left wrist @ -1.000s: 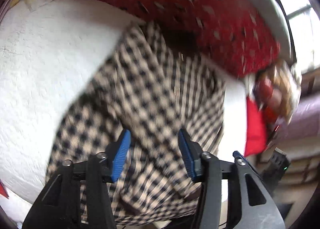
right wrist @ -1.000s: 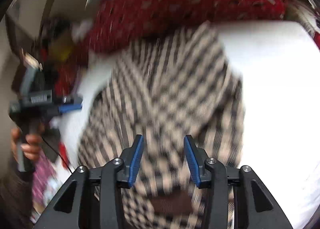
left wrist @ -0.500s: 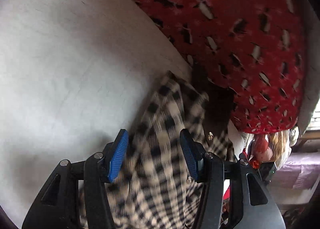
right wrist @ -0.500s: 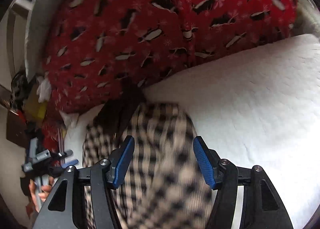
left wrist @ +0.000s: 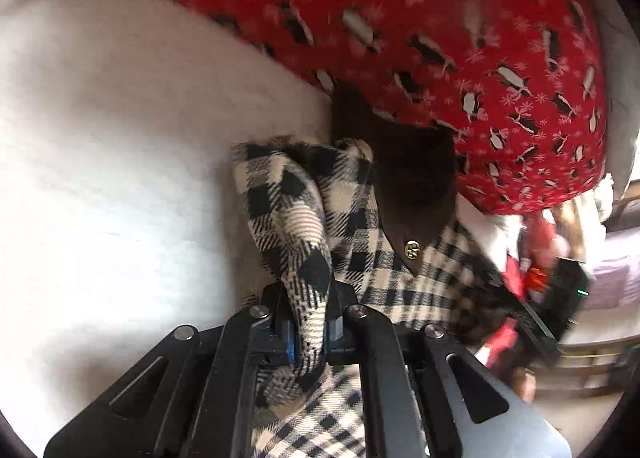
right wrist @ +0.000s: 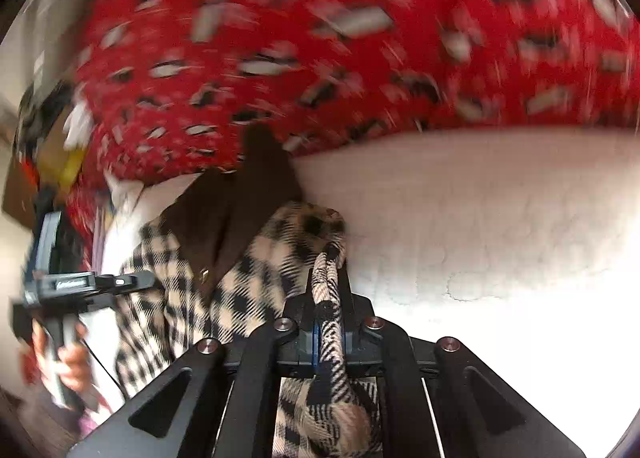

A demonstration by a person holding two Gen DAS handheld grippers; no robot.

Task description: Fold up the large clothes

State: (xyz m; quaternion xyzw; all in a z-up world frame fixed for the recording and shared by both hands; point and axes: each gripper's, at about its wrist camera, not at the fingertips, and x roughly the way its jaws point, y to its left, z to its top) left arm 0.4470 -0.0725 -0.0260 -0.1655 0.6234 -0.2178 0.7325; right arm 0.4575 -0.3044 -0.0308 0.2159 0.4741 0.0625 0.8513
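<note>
While both pinch checked coat (left wrist: 344,198), white bedspread (left wrist: 120,162) open

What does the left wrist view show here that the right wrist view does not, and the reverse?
Only the left wrist view shows the left tongs shut on a fold of the checked garment, having just closed. Only the right wrist view shows the right tongs just closed on another fold, and a hand at the left edge holding the other tool. Both show the brown collar, its gold button, the white bedcover and the red penguin blanket.
</note>
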